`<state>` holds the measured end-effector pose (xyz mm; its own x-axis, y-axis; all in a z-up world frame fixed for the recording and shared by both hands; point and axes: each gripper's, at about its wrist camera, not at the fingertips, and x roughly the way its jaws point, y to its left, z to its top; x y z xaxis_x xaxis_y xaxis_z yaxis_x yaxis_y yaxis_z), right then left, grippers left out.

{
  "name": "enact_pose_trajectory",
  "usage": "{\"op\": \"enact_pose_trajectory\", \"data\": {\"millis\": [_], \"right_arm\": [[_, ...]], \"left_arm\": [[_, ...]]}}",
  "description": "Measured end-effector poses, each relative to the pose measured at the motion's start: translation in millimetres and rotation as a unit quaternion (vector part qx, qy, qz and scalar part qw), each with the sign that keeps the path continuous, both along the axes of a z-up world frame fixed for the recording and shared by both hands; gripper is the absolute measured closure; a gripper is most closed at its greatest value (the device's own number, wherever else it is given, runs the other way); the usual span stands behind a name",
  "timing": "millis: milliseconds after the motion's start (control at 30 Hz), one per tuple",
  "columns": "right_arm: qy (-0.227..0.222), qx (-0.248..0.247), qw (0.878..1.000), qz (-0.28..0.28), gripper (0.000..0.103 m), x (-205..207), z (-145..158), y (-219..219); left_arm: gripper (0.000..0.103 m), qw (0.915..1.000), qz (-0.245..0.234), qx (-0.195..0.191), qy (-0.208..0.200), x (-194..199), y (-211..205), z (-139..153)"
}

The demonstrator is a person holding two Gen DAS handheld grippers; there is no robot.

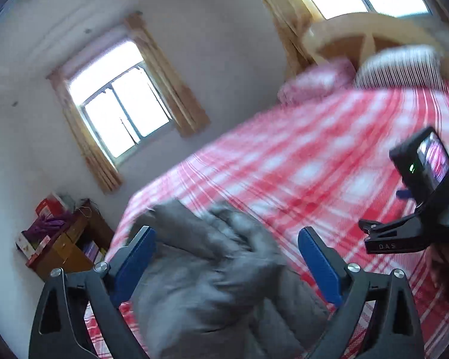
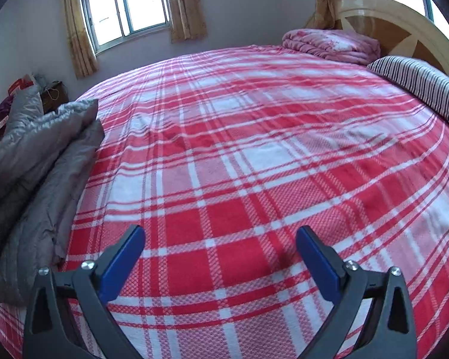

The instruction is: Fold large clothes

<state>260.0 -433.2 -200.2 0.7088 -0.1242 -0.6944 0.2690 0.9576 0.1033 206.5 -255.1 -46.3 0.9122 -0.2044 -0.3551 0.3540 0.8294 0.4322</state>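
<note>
A grey padded jacket (image 1: 212,266) lies bunched on the near left part of the red-and-white checked bed (image 1: 314,155). My left gripper (image 1: 226,239) is open above the jacket, its blue pads on either side of the bunched cloth, holding nothing. The left wrist view is blurred by motion. In the right wrist view the jacket (image 2: 36,161) lies at the left edge of the bed (image 2: 254,149). My right gripper (image 2: 220,239) is open and empty over bare bedspread, to the right of the jacket. The right gripper also shows in the left wrist view (image 1: 383,236).
A folded pink quilt (image 2: 332,45) and a striped pillow (image 2: 422,86) lie by the wooden headboard (image 2: 398,21). A brown cabinet with boxes and bags (image 1: 60,236) stands left of the bed, under a curtained window (image 1: 119,101).
</note>
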Motion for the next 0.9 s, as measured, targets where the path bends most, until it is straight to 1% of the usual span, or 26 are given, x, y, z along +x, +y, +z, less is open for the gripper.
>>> {"op": "enact_pose_trajectory", "data": {"millis": [33,67,100,133,167,200,233,267,300,333,367,400,467,533,567,667,733,800,867,900], "right_arm": [[-0.002,-0.003,1.000,-0.003,0.011,2,2,0],[-0.005,-0.002,1.000,-0.004,0.011,5,8,0],[-0.012,0.003,1.000,-0.002,0.011,8,17,1],[-0.020,0.004,1.000,0.002,0.011,11,28,3],[-0.028,0.002,1.000,0.008,0.011,16,38,7],[-0.036,-0.002,0.999,0.020,0.011,21,51,14],[-0.044,-0.005,0.999,0.030,0.011,27,63,21],[-0.054,-0.004,0.997,0.048,0.011,35,79,32],[-0.061,0.006,0.996,0.071,0.011,45,94,42],[-0.064,0.013,0.994,0.087,0.011,52,105,51],[-0.070,0.015,0.992,0.106,0.011,63,120,65],[-0.073,0.017,0.990,0.121,0.011,71,131,76],[-0.058,0.021,0.986,0.156,0.011,98,145,105],[-0.038,0.001,0.984,0.174,0.011,121,145,134],[-0.025,0.000,0.983,0.181,0.011,133,141,148],[0.018,-0.010,0.981,0.195,0.011,163,115,178],[0.038,-0.010,0.980,0.195,0.011,175,95,187],[0.053,-0.005,0.979,0.195,0.013,176,80,187],[0.071,-0.001,0.975,0.211,0.032,174,63,186],[0.075,0.006,0.972,0.221,0.055,172,59,184]], "left_arm": [[0.007,0.9998,0.015,-0.010,0.004,4,12,6],[0.006,0.9984,0.049,-0.027,0.013,16,33,11],[0.006,0.9954,0.085,-0.039,0.023,30,51,11],[0.006,0.9904,0.125,-0.048,0.035,46,69,9],[0.006,0.9803,0.182,-0.058,0.052,68,94,4],[0.006,0.9643,0.242,-0.072,0.082,94,124,-4],[0.006,0.9448,0.295,-0.090,0.112,118,154,-16],[0.006,0.9306,0.328,-0.101,0.129,132,174,-25],[0.006,0.9105,0.368,-0.116,0.148,149,198,-36],[0.006,0.8978,0.391,-0.127,0.159,160,215,-45],[0.006,0.8873,0.407,-0.133,0.171,174,229,-56],[0.006,0.8803,0.421,-0.131,0.175,182,236,-63],[0.006,0.8700,0.440,-0.124,0.186,199,238,-77],[0.006,0.8670,0.440,-0.131,0.194,209,235,-82],[0.006,0.8670,0.439,-0.134,0.194,212,231,-83],[0.006,0.8728,0.430,-0.129,0.192,223,213,-86],[0.006,0.8772,0.422,-0.130,0.187,228,210,-88],[0.006,0.8837,0.411,-0.131,0.183,232,202,-86],[0.006,0.8909,0.398,-0.125,0.179,235,192,-83],[0.006,0.8957,0.390,-0.121,0.176,235,186,-81]]}}
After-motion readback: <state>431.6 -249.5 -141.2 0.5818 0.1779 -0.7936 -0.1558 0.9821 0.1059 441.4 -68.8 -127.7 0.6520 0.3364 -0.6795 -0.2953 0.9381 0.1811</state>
